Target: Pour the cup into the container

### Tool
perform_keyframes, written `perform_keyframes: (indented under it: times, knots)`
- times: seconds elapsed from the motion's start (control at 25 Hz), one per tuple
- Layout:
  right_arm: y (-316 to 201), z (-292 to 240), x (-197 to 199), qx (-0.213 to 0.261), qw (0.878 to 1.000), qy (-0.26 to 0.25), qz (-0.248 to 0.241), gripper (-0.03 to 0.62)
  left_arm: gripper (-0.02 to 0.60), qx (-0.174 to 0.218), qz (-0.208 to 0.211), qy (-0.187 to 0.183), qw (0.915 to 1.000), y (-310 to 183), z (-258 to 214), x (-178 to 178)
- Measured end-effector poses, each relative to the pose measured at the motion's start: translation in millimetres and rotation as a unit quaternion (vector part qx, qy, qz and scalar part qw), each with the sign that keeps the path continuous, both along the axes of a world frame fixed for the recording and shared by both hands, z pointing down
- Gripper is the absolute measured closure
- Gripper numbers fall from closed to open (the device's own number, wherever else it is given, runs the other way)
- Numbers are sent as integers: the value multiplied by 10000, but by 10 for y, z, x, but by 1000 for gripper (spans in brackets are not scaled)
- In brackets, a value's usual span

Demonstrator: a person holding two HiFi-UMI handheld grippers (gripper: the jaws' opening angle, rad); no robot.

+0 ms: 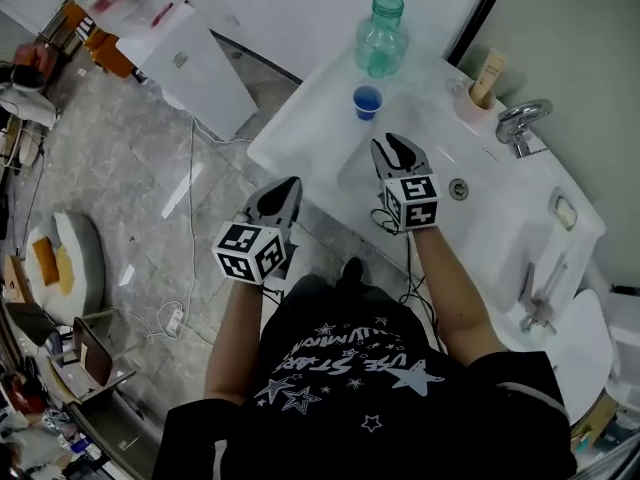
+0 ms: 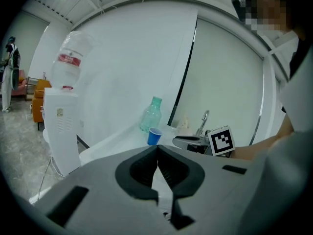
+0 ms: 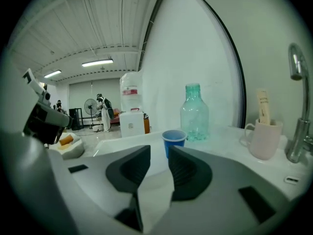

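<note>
Reaching for the small blue plastic cup [image 1: 367, 101], judged the opening step: nothing lifted, nothing poured yet. Found upright near the far left edge of the white counter [image 1: 300, 133], just beside the tall teal clear-plastic bottle [image 1: 381, 38] (probably the container meant, though the pale pink mug [image 1: 475, 106] by the chrome tap [image 1: 520, 120] cannot be ruled out). Aimed straight at the cup with the right hand-held gripper [image 1: 395, 140], poised over the sink basin [image 1: 480, 168], set to a narrow gap, empty and short of the cup. Hanging off the counter's near left edge with the left hand-held gripper [image 1: 290, 183], pinched together on nothing. Next, by judgement: widening the right jaws enough to take the cup's wall, easing forward to bracket it, closing gently (thin plastic, likely to buckle), then lifting level to avoid spilling on the way to the bottle's narrow neck.
</note>
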State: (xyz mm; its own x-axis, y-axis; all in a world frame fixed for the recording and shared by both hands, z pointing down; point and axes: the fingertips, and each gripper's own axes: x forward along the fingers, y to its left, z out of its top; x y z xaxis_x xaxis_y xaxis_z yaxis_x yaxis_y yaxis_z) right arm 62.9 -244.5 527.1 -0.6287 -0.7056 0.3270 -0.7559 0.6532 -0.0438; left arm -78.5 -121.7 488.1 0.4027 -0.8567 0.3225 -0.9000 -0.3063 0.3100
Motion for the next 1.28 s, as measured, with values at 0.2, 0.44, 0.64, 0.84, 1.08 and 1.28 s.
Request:
perform_keyframes:
  times: [0.2,0.44,0.64,0.84,1.08,1.28]
  knots:
    - [143,-193,-15,152,9999,18,68,588,571,152,-170,39,9997,155,-113,-159]
    - [431,-294,-60,189,9997,120,57,588,571,169,-226,141,9995,514,-114,-269]
    - [739,-333,-119,219,9992,320,-38,588,570,200,-367,189,9989,850,-150,-416]
    - [931,-391,-187,238,9993,274,-49,588,571,318,-496,171,9981,1128,-208,-493]
    - [1258,-614,-299,457,9983,298,-188,588,571,501,-530,148,9972,1459,-334,-531]
    - [1606,-714,-267,553,9979,222,-270,588,570,606,-500,115,9968,1773,-385,-466]
